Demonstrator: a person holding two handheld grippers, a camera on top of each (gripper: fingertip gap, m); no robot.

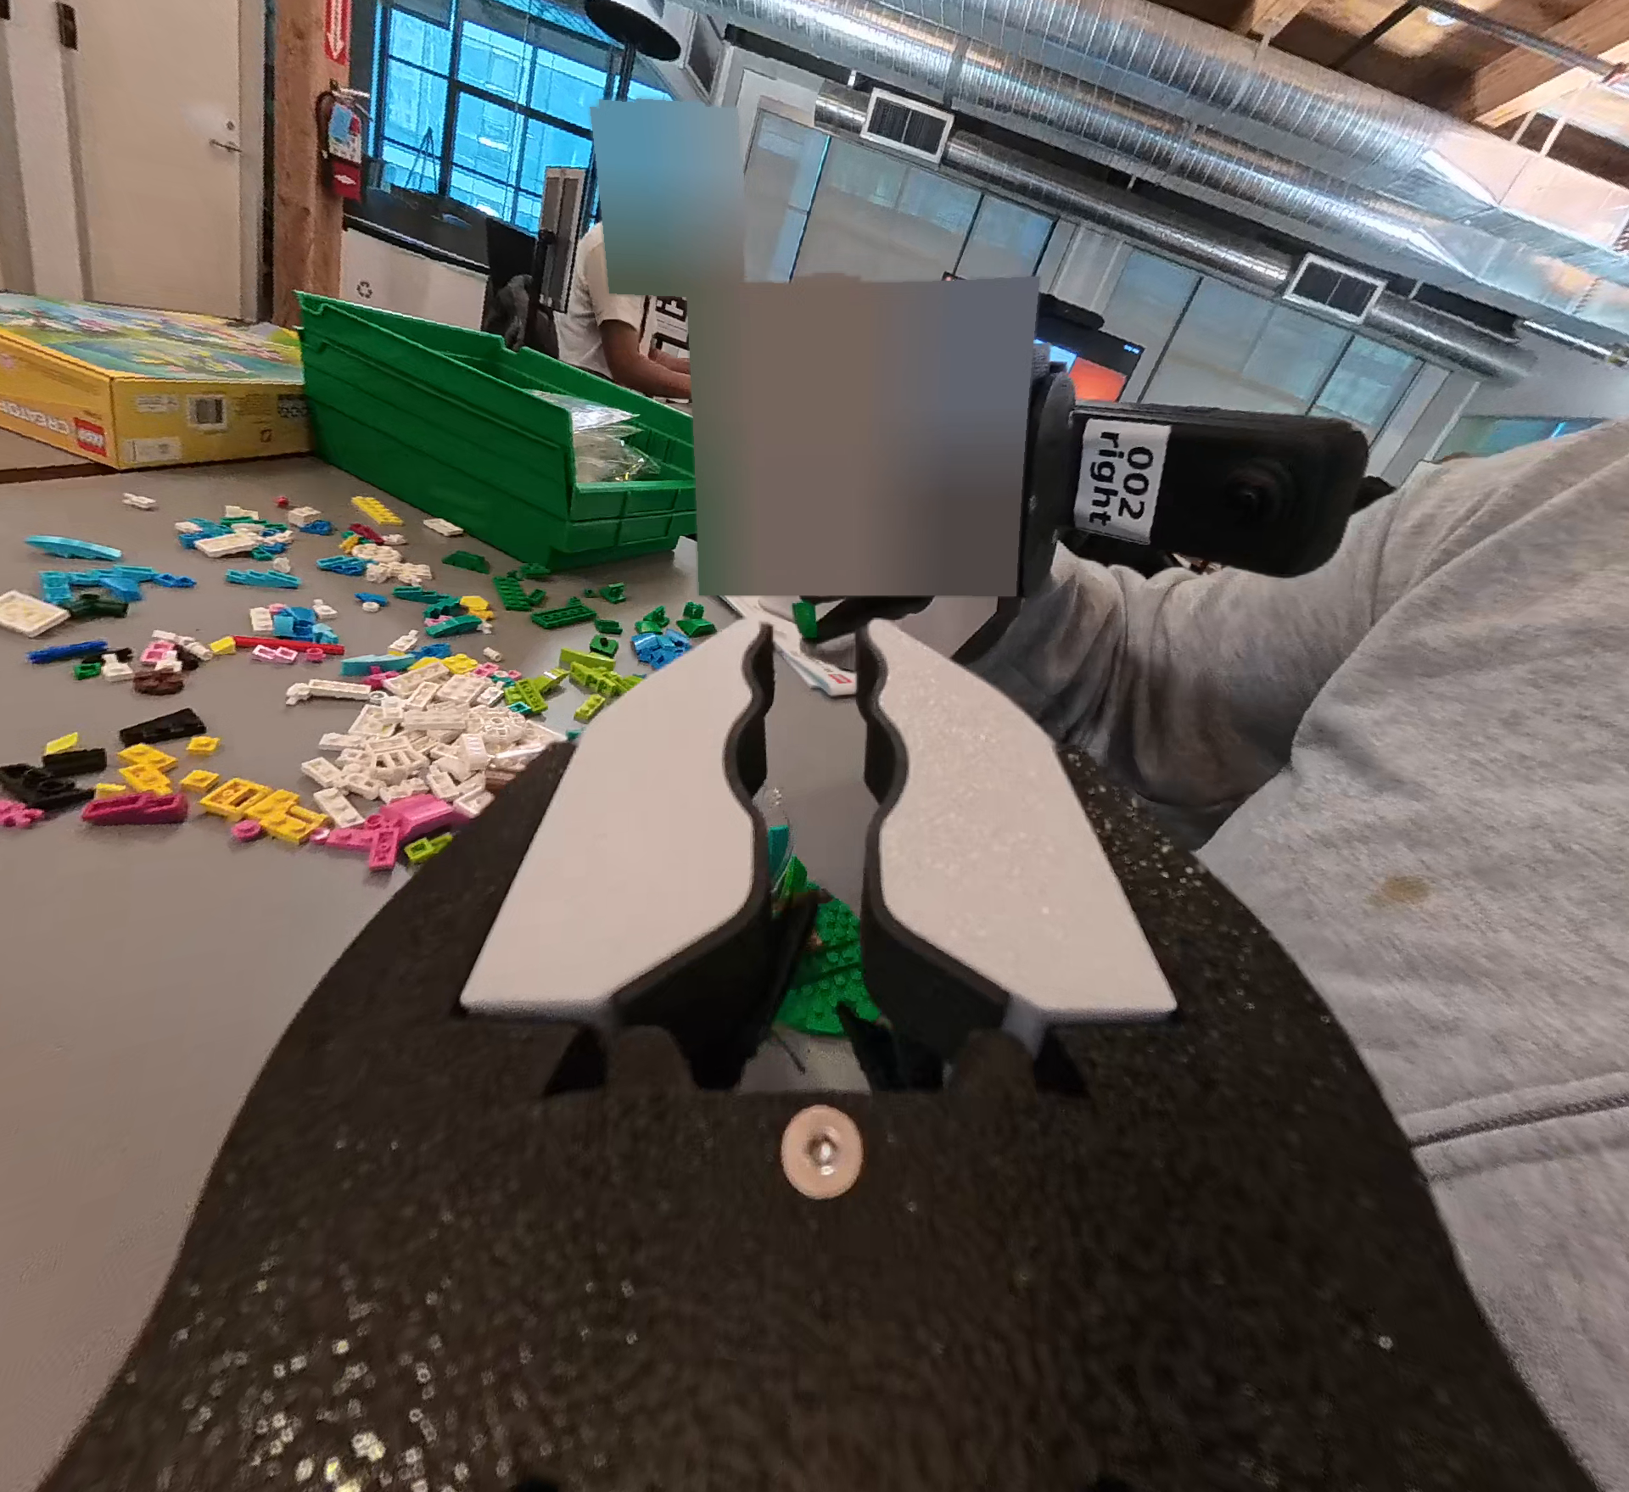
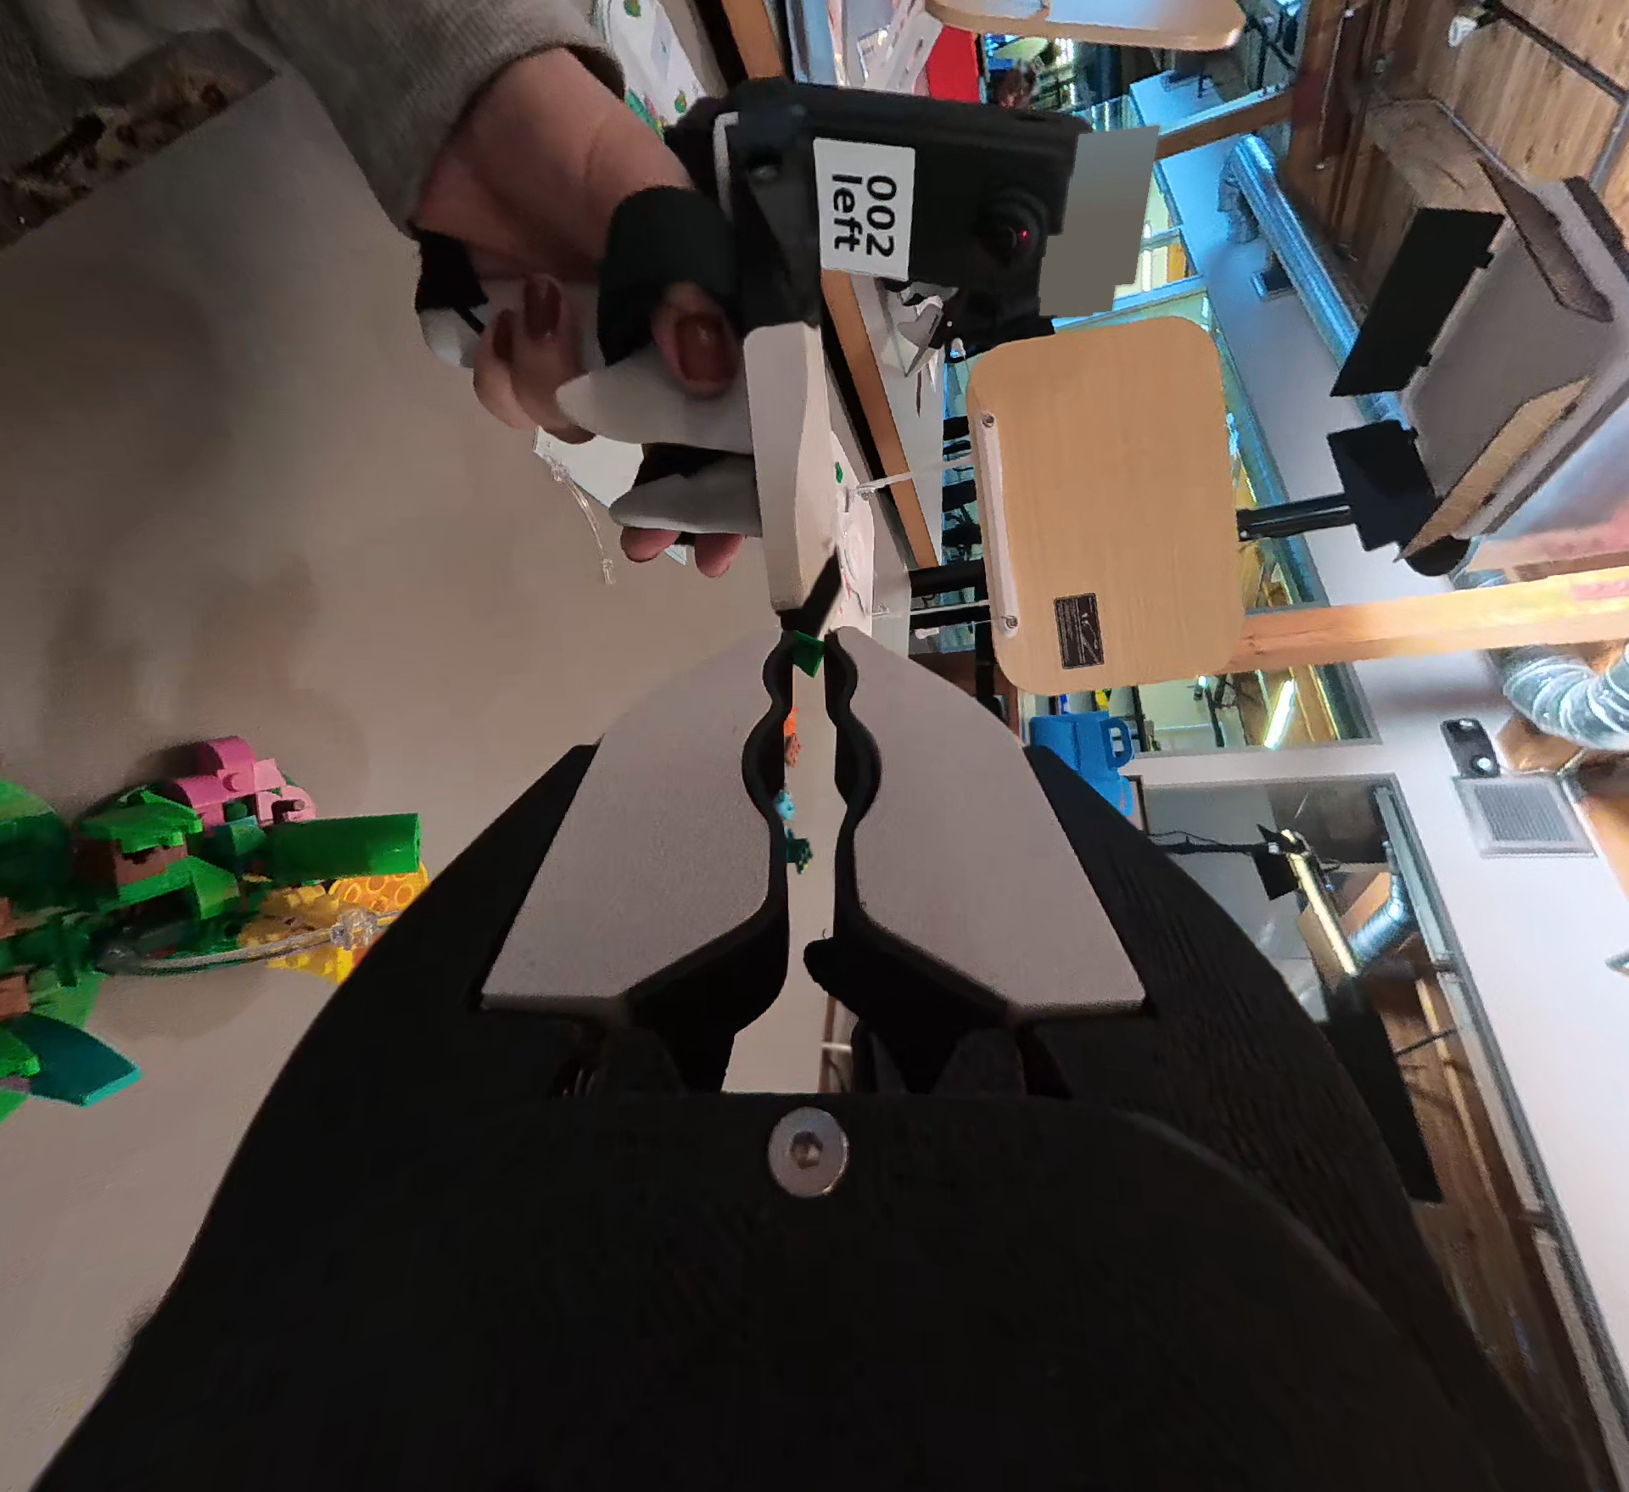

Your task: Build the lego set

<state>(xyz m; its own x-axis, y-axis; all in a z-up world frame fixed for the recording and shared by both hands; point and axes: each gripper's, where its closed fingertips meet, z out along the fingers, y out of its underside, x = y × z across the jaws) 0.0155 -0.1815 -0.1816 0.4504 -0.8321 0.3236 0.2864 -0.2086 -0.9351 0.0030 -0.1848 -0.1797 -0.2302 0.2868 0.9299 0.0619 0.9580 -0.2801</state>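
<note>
My right gripper [image 2: 807, 657] is shut on a small green brick [image 2: 807, 650], pinched at the very tips of its black pads. The same brick shows in the left wrist view [image 1: 804, 619], held in the right gripper's dark tips [image 1: 846, 611]. My left gripper [image 1: 813, 639] is open, its two fingers apart with nothing between them, and its tips are just short of the green brick. In the right wrist view the left gripper [image 2: 807, 604] comes in from above, its black pad edge right at the brick. A green brick model [image 1: 829, 974] lies under the left gripper.
Loose bricks of many colours [image 1: 397, 745] cover the grey table at the left. A green bin [image 1: 494, 427] and a yellow box [image 1: 132, 392] stand behind them. A booklet [image 1: 824, 674] lies ahead. A plant-like brick model [image 2: 176, 859] and a clear curved piece [image 2: 586, 516] are on the table. My two grippers' fingertips are within a few centimetres of each other.
</note>
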